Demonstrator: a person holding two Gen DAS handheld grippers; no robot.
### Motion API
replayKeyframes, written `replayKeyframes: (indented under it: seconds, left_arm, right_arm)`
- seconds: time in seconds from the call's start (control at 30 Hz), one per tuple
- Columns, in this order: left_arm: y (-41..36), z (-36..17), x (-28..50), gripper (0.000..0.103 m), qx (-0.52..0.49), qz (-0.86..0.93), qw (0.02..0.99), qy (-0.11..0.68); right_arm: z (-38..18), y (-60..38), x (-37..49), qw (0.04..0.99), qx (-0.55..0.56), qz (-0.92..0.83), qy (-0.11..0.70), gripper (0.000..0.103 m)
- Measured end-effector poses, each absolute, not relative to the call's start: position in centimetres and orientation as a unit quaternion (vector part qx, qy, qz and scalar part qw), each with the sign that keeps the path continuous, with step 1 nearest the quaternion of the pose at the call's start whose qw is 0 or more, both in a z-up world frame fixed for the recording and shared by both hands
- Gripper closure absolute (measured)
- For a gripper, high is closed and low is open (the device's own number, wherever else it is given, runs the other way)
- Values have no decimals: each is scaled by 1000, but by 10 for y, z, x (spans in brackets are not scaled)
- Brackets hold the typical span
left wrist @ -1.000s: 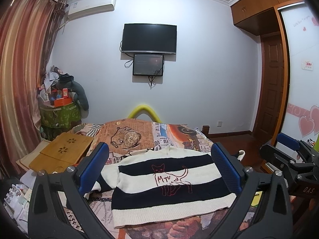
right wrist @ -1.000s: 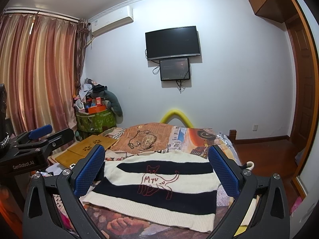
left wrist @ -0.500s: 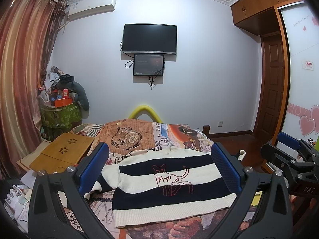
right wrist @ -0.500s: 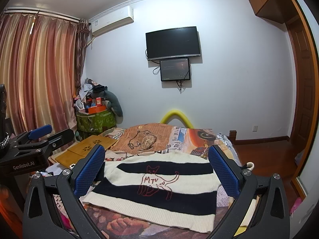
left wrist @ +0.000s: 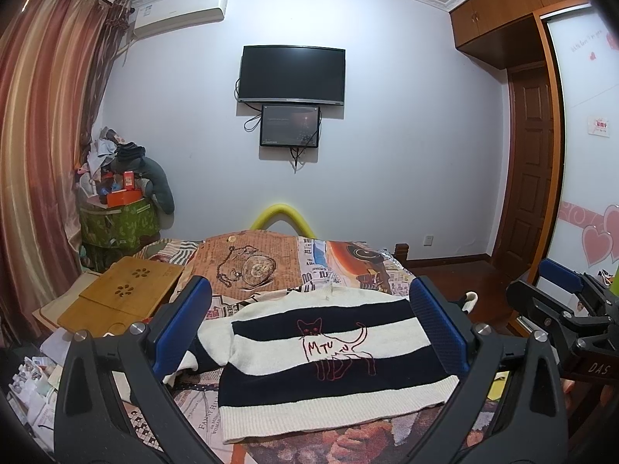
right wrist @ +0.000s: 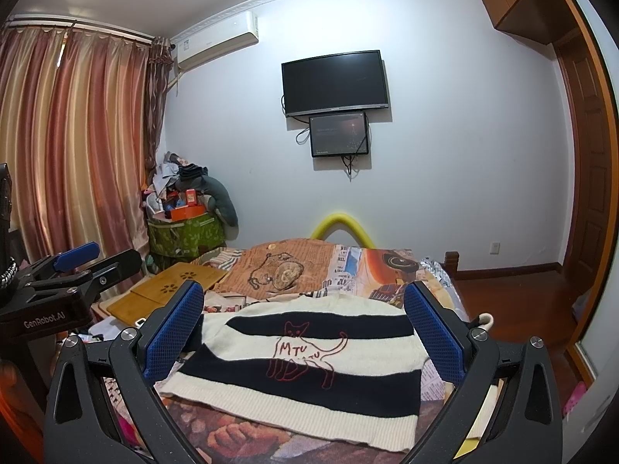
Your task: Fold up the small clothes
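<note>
Pale walls close off a bedroom, and the bed [left wrist: 271, 266] with its busy printed cover serves as the landmark for everything else. Beyond the bed's far end, a dark television [left wrist: 291, 74] hangs on the wall with a smaller screen [left wrist: 290, 125] just beneath it. Striped reddish curtains [right wrist: 73, 143] hang to the bed's left, and an air conditioner [left wrist: 180, 9] is mounted high beside them. To the bed's right stands a brown wooden door [left wrist: 530, 162]. Off the bed's far-left corner, a green patterned bin [left wrist: 118, 222] is heaped with clutter. A wooden lap tray [left wrist: 123, 295] rests at the bed's left edge.

On the near part of the bed lies the striped sweater [left wrist: 332, 352], spread flat, cream and black bands with a red outlined cat and letters on its front; one sleeve trails off toward the bed's left side.

Both claws hover above the bed's near end, touching nothing. The left gripper [left wrist: 309, 328] is spread wide and released, its blue pads framing the sweater. The right gripper [right wrist: 305, 334] is likewise spread wide and empty.
</note>
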State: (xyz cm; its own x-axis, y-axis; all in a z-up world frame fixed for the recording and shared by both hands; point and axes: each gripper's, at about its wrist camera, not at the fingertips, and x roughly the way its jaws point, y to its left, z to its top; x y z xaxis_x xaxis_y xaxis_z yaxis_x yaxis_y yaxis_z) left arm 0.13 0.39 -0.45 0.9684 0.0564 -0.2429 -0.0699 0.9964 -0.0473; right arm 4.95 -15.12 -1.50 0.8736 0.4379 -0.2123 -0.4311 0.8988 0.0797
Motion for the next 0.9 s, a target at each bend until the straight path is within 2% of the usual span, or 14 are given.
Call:
replayKeyframes:
  seconds: [0.47,0.9]
  left_arm:
    - [14,-14,14,0,-42,46,989,132]
    - [84,-64,75,0,-92,118,963,225]
  right_arm:
    - [-23,-147,58,966,13,228,125,0]
    - [-50,-118,116,956,-16,240,166,0]
